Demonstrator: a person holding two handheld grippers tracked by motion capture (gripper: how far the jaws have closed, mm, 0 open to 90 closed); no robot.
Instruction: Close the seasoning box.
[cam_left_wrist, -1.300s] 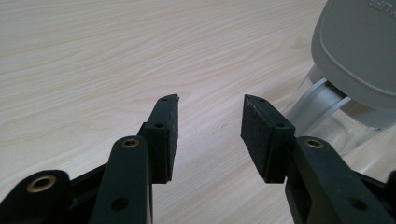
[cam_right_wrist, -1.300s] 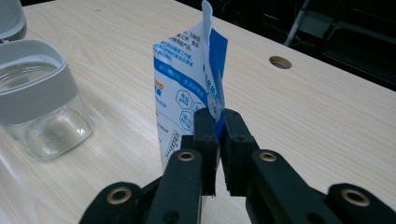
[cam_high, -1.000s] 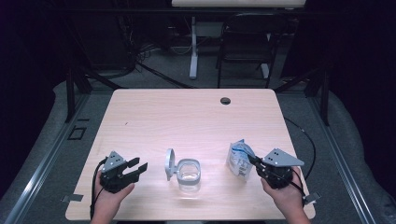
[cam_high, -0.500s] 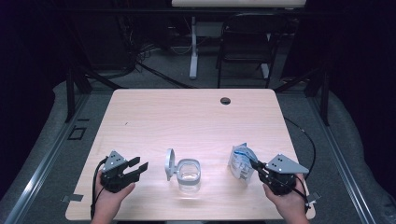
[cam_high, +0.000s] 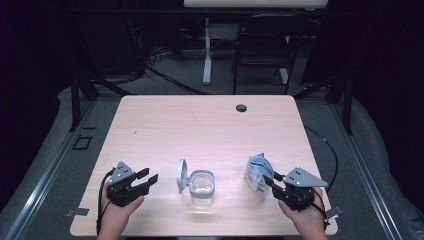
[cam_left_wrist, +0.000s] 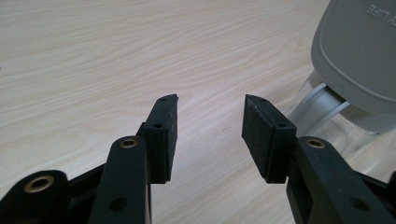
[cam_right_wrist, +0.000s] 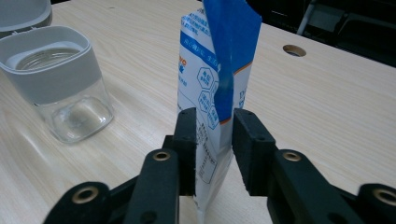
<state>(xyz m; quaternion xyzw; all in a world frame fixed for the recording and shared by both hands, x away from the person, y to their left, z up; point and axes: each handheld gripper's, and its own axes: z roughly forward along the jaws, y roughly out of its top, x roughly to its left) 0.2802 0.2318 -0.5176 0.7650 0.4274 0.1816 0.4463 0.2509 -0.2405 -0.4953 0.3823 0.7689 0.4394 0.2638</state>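
Right gripper view: the right gripper's (cam_right_wrist: 212, 140) fingers have just been opening around the pouch (cam_right_wrist: 217, 84), letting go; left gripper (cam_left_wrist: 210, 135) fingers spread, empty.

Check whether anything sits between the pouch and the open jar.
Nothing visible does. The pouch stands between the right gripper jaws, which have just been opening; bare table separates it from the open jar, whose lid tilts away.

A pale wooden table (cam_high: 200, 125) (round cable hole (cam_high: 241, 108) near its far edge) fronts a dark chair (cam_high: 260, 55).
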